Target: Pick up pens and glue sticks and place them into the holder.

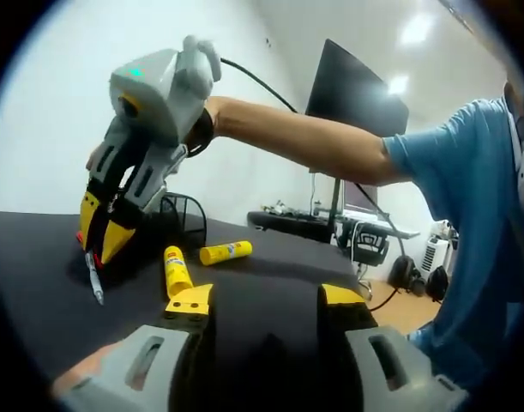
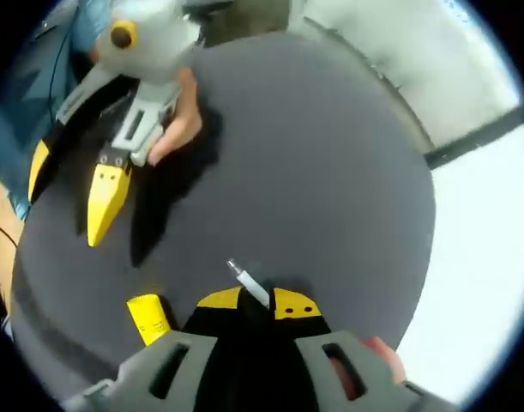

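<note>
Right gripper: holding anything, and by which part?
The right gripper pinches a pen near its upper end, tip hanging down. The left gripper is open, holding nothing.

A dark monitor stands behind the black table, headphones beyond.

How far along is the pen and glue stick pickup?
Nothing visibly in the black mesh holder yet, though its inside is hidden. In hand: right gripper shut on a white pen. Left: two yellow glue sticks on the dark table; left gripper open.
</note>
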Demonstrator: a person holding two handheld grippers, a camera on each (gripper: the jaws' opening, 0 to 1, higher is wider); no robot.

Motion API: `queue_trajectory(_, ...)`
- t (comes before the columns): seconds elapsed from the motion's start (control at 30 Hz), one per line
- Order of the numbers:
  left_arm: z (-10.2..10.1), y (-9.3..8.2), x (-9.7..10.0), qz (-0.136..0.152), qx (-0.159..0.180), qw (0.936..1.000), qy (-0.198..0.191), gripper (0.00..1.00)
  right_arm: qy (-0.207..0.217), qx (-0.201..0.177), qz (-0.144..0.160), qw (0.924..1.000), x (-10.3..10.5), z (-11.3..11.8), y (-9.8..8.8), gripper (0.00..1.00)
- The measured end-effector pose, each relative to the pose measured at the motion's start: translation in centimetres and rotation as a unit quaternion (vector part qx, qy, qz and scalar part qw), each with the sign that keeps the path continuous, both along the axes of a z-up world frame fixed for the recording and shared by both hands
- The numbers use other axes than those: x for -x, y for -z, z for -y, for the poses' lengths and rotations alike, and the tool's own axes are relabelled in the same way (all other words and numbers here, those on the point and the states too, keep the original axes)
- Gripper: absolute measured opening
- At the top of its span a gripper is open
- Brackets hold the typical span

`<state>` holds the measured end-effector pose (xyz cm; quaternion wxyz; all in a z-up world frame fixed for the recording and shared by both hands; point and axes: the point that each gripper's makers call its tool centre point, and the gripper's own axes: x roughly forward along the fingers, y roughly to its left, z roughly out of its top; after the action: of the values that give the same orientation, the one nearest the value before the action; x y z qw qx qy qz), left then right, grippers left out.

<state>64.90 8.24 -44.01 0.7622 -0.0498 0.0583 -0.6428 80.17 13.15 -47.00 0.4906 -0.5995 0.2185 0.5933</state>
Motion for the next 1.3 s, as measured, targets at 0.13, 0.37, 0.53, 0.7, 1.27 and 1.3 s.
queue_trajectory(0.13,0.0,0.0,0.0,-0.001,0.001,1.0,0.0,0.44,-0.003,0.028,0.008,0.9996,-0.5,0.2,1.3,0.09)
queue_trajectory(0.37,0.0,-0.1,-0.1,-0.001,0.002,1.0,0.0,0.44,-0.019,0.041,0.015,0.9989,-1.0,-0.1,2.5,0.08)
queue_trajectory(0.53,0.0,-0.1,-0.1,-0.001,0.002,1.0,0.0,0.44,-0.034,0.058,0.013,0.9976,-0.8,0.0,3.0,0.08)
queue_trajectory(0.7,0.0,-0.1,-0.1,-0.001,0.002,1.0,0.0,0.44,-0.045,0.065,0.006,0.9969,-1.0,-0.3,3.2,0.08)
queue_trajectory(1.27,0.0,-0.1,-0.1,-0.001,0.004,1.0,0.0,0.44,0.106,-0.154,-0.034,0.9818,-4.2,-3.3,-3.7,0.04)
queue_trajectory(1.3,0.0,-0.1,-0.1,-0.001,0.005,1.0,0.0,0.44,0.114,-0.166,-0.031,0.979,-4.5,-3.1,-4.1,0.04)
